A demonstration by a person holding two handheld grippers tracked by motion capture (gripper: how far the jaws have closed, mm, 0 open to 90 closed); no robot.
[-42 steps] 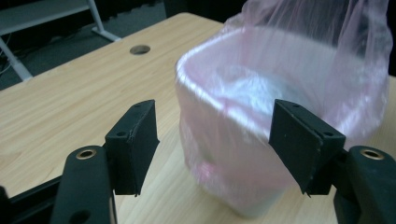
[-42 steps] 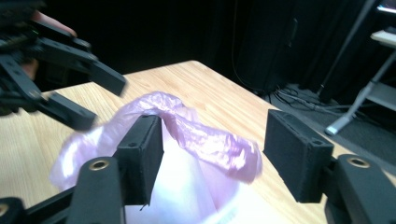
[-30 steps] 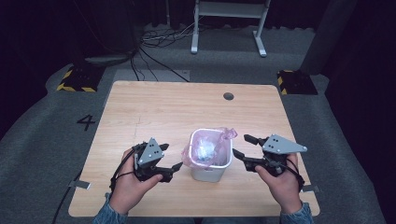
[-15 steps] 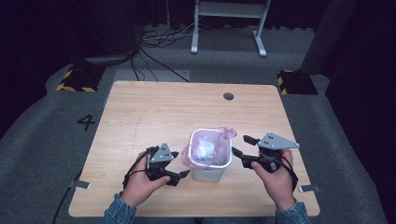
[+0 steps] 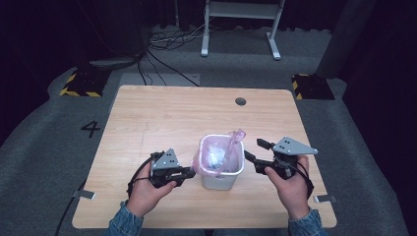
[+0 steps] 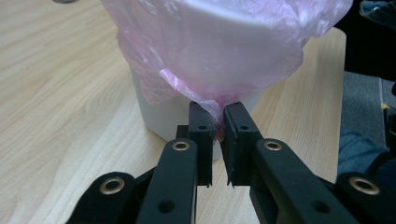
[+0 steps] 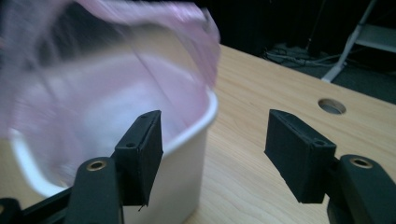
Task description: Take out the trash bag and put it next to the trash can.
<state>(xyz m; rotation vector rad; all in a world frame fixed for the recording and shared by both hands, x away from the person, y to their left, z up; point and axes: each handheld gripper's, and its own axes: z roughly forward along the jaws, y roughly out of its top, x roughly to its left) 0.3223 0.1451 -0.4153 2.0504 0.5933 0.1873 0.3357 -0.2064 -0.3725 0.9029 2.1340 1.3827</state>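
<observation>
In the high view, a small white plastic bin (image 5: 220,169) lined with a thin pink plastic bag (image 5: 235,141) stands on the light wooden table (image 5: 162,118), near the person's edge and between the two hands. The left gripper (image 5: 187,173) lies low at the bin's left side, its tips touching the bag's overhang. The right gripper (image 5: 253,151) hovers just right of the bin's rim, jaws spread, with nothing between them. A round hole (image 5: 240,101) sits in the tabletop farther back.

In the left gripper view, the left gripper (image 6: 218,126) has just been closing and its jaws now pinch a gathered fold of the pink bag (image 6: 205,65) where it hangs down the bin's white wall (image 6: 163,112). The film is bunched tight between the pads.

In the right gripper view, the right gripper (image 7: 215,140) stands wide apart and holds nothing. Its left jaw is in front of the bin's rim (image 7: 205,116), the right jaw over bare table (image 7: 261,93). The bag's raised pink edge (image 7: 187,28) is blurred above the bin.
</observation>
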